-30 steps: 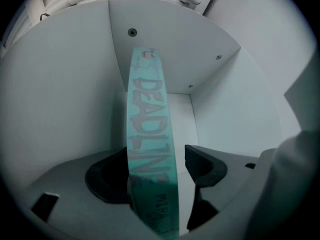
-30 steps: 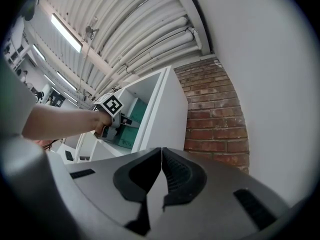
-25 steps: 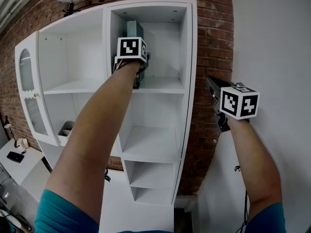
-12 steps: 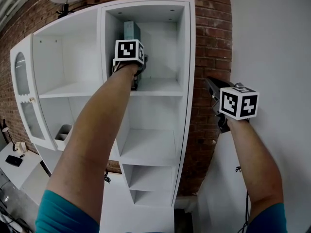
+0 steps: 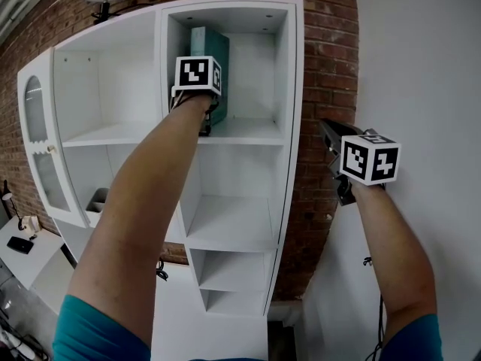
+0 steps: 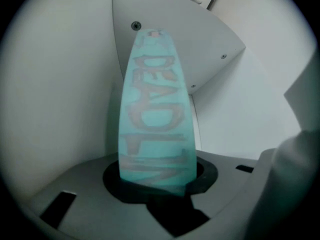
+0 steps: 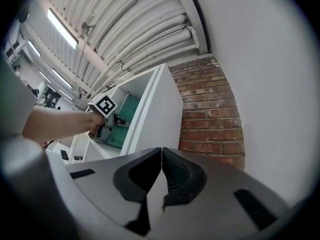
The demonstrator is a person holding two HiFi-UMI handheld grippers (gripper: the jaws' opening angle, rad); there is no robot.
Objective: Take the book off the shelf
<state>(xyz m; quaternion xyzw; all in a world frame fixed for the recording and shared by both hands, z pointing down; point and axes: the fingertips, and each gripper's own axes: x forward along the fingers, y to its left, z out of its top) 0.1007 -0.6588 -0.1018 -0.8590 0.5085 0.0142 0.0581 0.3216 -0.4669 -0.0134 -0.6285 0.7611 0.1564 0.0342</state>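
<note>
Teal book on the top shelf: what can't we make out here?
- Title on the teal book: left gripper view, blurred; bottom cut off by the left tool, whose jaws have just been closing on it.
- Most of its spine: head view, behind the marker cube and hand.
- Desk items: head view, too small.

Teal book (image 5: 214, 51), reddish spine lettering. White shelf (image 5: 294, 126). Red brick wall (image 5: 325, 66) behind it, plain white wall (image 5: 421, 66) at right. Marker cube (image 5: 198, 74) black-and-white squares. Teal sleeve (image 5: 98, 329).
</note>
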